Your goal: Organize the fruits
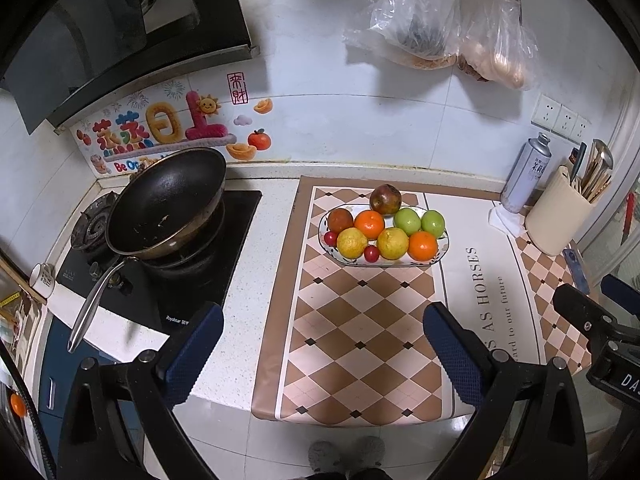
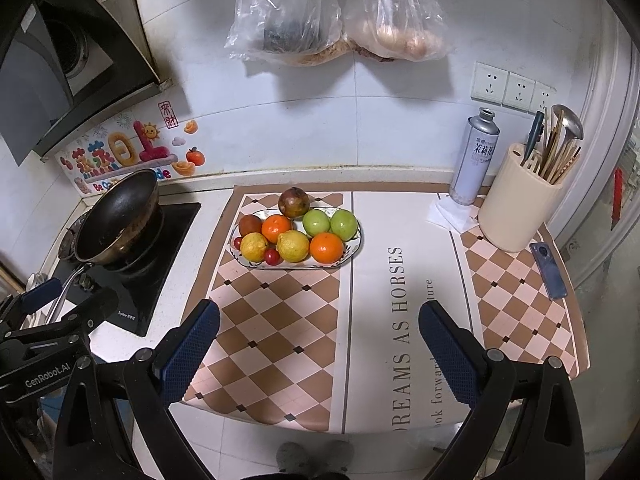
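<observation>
- Mat (image 2: 276,332): brown-and-pink diamond checks
- Plate (image 2: 352,250), at 11 o'clock: orange, yellow, green, dark red fruit
- Utensil holder (image 2: 516,212): cream
- Wok (image 2: 120,216): black

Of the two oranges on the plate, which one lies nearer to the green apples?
The orange at the plate's front right, just in front of the two green apples. The other orange sits further left, behind the lemons.
</observation>
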Tool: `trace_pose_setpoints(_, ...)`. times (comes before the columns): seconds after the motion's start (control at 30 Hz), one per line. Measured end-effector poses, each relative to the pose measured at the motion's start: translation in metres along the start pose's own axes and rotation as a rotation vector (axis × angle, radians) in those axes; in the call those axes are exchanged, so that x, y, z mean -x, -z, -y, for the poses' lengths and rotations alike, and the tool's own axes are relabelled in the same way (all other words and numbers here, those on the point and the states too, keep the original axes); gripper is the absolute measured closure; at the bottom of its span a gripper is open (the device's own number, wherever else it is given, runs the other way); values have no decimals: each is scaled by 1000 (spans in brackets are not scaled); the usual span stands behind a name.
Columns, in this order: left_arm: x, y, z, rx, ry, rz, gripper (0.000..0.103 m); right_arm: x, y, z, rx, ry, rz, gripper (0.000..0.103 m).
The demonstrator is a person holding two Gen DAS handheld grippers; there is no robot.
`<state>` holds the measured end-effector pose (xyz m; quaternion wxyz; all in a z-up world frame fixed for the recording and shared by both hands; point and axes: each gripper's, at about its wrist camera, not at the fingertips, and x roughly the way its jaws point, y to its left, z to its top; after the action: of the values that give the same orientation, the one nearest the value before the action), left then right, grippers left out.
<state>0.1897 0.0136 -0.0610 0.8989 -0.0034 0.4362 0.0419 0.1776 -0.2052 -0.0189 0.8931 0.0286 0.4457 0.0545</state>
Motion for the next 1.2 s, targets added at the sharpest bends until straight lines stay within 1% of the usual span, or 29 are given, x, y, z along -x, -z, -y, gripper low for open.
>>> trace_pose_setpoints(0.27, 7, 3, 4, 2, -4, 7, 1, -1, 3, -1, 7, -5, -13, 1)
trace_pose_setpoints(0.73, 21, 3, 10, 0, -4, 26, 1, 3, 8, -3, 8, -7, -6, 1)
trace_pose_setpoints(1.2, 24, 5, 10, 0, -7, 31, 1, 8, 10, -2, 5, -5, -5, 1)
